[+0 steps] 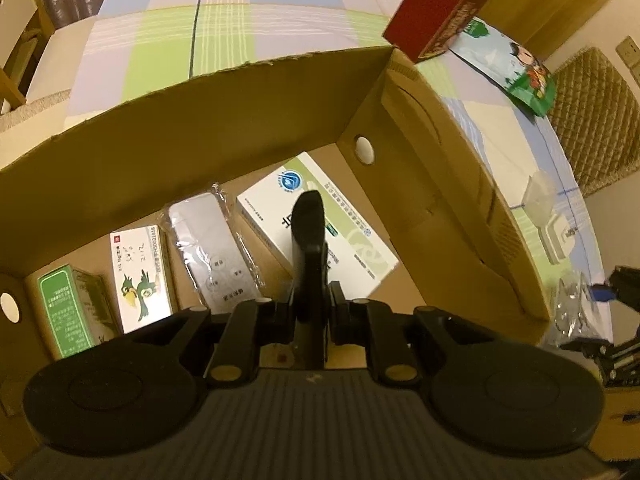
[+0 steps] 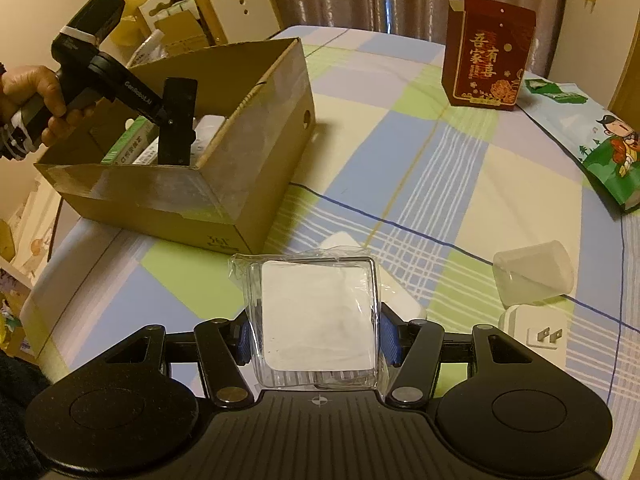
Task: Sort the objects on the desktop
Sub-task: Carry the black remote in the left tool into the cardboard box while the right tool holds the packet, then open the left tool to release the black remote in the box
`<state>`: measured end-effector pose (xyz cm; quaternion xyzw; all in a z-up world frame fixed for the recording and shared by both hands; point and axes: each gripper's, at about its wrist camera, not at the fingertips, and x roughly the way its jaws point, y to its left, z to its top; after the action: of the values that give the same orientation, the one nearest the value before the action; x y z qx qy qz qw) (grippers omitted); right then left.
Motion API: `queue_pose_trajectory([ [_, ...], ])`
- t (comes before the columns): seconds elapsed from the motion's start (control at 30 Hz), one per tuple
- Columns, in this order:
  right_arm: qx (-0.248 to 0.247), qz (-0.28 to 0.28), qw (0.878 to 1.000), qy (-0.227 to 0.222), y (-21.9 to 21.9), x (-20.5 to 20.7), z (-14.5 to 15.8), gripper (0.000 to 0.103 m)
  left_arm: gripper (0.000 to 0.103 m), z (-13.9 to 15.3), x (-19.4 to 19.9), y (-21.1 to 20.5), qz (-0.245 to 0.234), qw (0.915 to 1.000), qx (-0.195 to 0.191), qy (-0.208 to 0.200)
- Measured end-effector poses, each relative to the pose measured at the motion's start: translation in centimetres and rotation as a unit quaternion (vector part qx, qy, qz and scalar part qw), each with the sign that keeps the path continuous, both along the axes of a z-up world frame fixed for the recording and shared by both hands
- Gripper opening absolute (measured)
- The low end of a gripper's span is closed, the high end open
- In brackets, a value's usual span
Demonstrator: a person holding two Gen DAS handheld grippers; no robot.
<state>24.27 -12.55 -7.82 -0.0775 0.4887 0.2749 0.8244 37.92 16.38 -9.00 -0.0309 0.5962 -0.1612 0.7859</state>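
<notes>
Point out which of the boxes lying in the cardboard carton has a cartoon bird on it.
The white box with the green cartoon bird, second from the left, between the green box and the plastic-wrapped white remote.

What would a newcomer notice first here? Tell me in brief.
First, the open brown cardboard box on the checked tablecloth, with the left gripper reaching into it, fingers shut, above the medicine packets. Next, the white square item in clear plastic wrap, clamped in the right gripper in the foreground. Behind stands a dark red gift carton.
</notes>
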Motion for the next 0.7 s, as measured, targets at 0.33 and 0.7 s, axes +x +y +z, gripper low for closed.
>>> queue_pose_trajectory([
  [0.33, -0.010, -0.001, 1.000, -0.018, 0.5, 0.7, 1.5, 0.057, 0.013, -2.0, 1.6, 0.1, 0.028, 0.9990, 0.035, 0.009],
  [0.7, -0.022, 0.008, 0.999, -0.047, 2.0, 1.6, 4.3, 0.057, 0.034, -0.4, 1.4, 0.9, 0.041, 0.9983, 0.032, -0.025],
])
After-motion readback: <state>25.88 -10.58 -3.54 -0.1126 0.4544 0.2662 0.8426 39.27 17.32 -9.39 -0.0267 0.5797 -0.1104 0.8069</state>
